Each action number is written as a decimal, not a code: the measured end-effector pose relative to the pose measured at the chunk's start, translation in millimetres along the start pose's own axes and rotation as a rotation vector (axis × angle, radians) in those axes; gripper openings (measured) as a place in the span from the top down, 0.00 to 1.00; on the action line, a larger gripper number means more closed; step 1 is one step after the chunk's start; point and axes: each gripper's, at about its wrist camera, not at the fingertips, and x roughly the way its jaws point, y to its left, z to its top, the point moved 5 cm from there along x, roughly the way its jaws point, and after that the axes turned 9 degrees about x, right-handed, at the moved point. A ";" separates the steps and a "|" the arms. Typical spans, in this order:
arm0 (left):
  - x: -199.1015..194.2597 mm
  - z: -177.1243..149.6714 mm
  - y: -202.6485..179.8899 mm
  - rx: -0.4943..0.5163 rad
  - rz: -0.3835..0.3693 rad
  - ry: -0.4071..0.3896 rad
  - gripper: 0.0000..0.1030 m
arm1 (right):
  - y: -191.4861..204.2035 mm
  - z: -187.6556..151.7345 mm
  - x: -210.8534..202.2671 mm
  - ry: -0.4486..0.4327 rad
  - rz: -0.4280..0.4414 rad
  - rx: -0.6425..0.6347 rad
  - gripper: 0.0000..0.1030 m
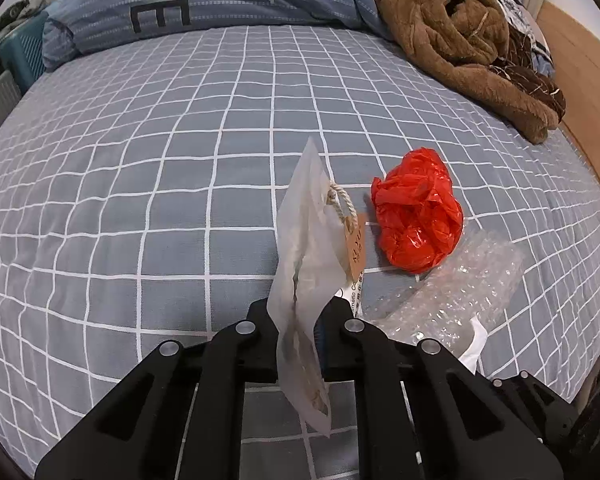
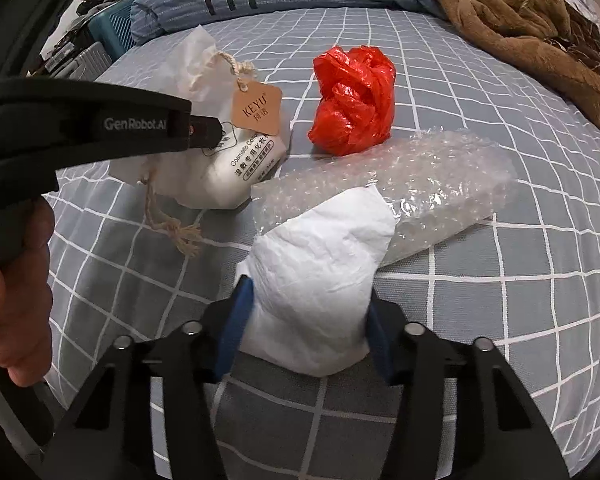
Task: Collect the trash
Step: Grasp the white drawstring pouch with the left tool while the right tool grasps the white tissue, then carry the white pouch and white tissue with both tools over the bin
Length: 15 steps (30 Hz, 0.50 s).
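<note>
Bubble wrap [image 2: 400, 184], centre of bed [image 2: 500, 320], 1 o'clock from right gripper [image 2: 304, 320]: light, springy, slick; pinch loose end.

White pouch [image 2: 220, 168], 10 o'clock: soft, light, limp; clamped thin between closed jaws of left gripper [image 1: 304, 320], brown tag [image 2: 257, 108] dangling on string.

Red plastic bag [image 2: 354, 100], 12 o'clock, just beyond wrap: crumpled, weightless, slippery; take by fold.

Crumpled tissue [image 2: 316, 280], between right pads [image 2: 234, 328]: fragile, compressible; jaws touching both sides, gripping, judged loosely.

The white tissue [image 2: 320, 280] hides the near end of the bubble wrap [image 2: 420, 184], perhaps more.
</note>
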 end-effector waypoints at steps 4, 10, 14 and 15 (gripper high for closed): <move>-2.2 -1.3 0.4 -0.009 0.005 -0.004 0.91 | -1.6 0.9 -0.4 0.005 0.011 0.007 0.72; -5.9 -1.9 2.1 -0.016 0.008 -0.009 0.92 | 1.0 -1.4 1.0 0.009 0.024 -0.010 0.83; -10.6 -3.4 2.5 -0.018 0.014 -0.008 0.92 | 1.7 -2.4 -1.0 0.013 0.030 -0.008 0.90; -12.8 -3.9 2.3 -0.018 0.018 -0.010 0.92 | 2.2 -2.5 -2.4 0.012 0.029 -0.009 0.91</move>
